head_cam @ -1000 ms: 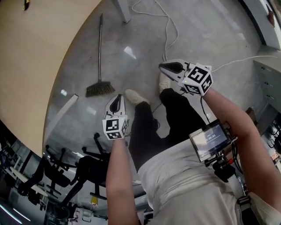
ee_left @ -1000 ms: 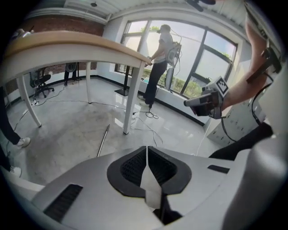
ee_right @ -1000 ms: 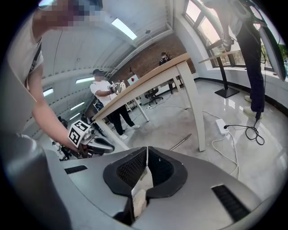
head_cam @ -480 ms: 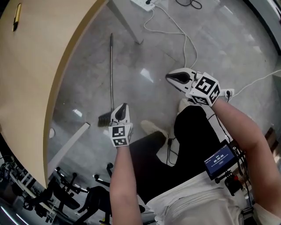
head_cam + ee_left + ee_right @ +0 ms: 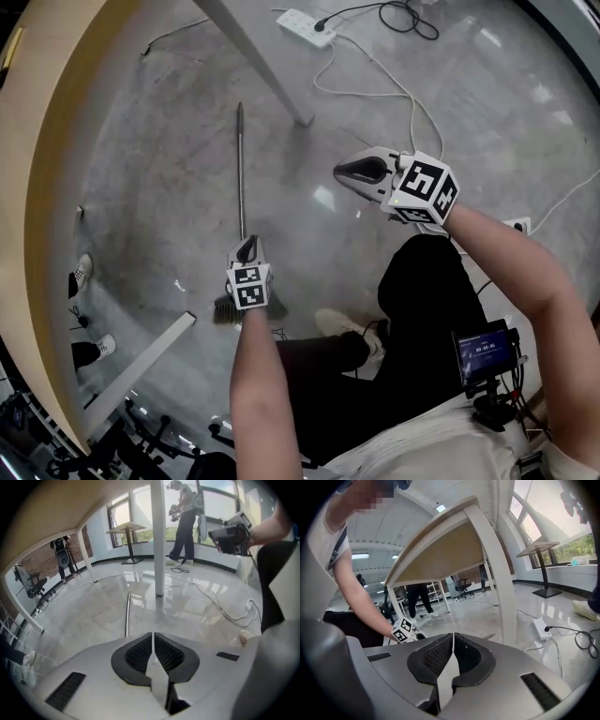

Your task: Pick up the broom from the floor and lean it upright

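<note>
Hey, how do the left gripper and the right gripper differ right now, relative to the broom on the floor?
The left gripper sits over the broom near its brush end, pointing along it. The right gripper is apart from the broom, over bare floor, pointing across toward it. Both are shut, with nothing between their jaws.

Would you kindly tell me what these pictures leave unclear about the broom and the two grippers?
- Bristles of the broom: in the head view they are mostly covered by the left gripper. In the left gripper view they are hidden under that gripper's own body, so only the handle shows.
- Whether the left gripper touches the broom: no view shows it.
- Right gripper view: the bristles are not visible.
</note>
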The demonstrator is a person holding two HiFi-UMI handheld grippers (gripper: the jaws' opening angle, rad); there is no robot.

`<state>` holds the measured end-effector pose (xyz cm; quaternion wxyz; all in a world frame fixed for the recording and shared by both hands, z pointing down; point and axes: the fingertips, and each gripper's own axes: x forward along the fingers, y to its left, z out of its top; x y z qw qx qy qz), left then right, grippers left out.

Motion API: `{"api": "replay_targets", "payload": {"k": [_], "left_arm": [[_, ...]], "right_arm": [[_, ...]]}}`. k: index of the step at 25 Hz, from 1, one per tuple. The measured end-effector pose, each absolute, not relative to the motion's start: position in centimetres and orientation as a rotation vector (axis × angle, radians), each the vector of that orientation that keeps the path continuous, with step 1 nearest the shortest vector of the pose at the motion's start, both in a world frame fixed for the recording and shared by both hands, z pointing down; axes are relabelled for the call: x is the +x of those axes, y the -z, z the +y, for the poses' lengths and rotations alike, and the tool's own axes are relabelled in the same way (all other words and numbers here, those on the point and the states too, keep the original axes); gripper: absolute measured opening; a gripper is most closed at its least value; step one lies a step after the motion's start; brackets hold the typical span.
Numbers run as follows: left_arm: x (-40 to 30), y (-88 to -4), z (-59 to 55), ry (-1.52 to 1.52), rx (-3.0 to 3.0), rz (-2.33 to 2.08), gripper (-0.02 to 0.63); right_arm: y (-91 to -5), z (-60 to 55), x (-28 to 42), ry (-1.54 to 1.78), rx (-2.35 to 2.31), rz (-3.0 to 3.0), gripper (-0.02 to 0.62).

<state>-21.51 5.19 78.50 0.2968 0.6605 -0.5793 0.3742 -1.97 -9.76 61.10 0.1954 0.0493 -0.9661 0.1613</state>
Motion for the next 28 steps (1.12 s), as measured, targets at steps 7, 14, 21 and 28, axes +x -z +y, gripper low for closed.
{"api": "replay_targets", "payload": {"k": [7,14,21,28], "left_arm": [[-27.4,-90.0,1.6,-1.222,1.691,-1.426,0.02],[-32.2,-95.6,0.8,-1.273,1.543,-1.372,0.106],[-33.5,-98.9,-0.3,-1.213,1.476,-1.333,0.122],[-32.4,-98.5,0.3,-1.12,1.39,-1.266,0.078]], "right_arm": [[-68.2,-11.7,-2.6,-0.339,0.087,-2.706,0.021],[-71.2,-12.4,-1.4,-0.307,0.148,-2.676,0.021],[-73.2,-12.5,1.8,-0.281,0.226,-2.607,0.021],[-72.4,-13.6,3.1,-0.293,0.28,-2.61,0.021]]}}
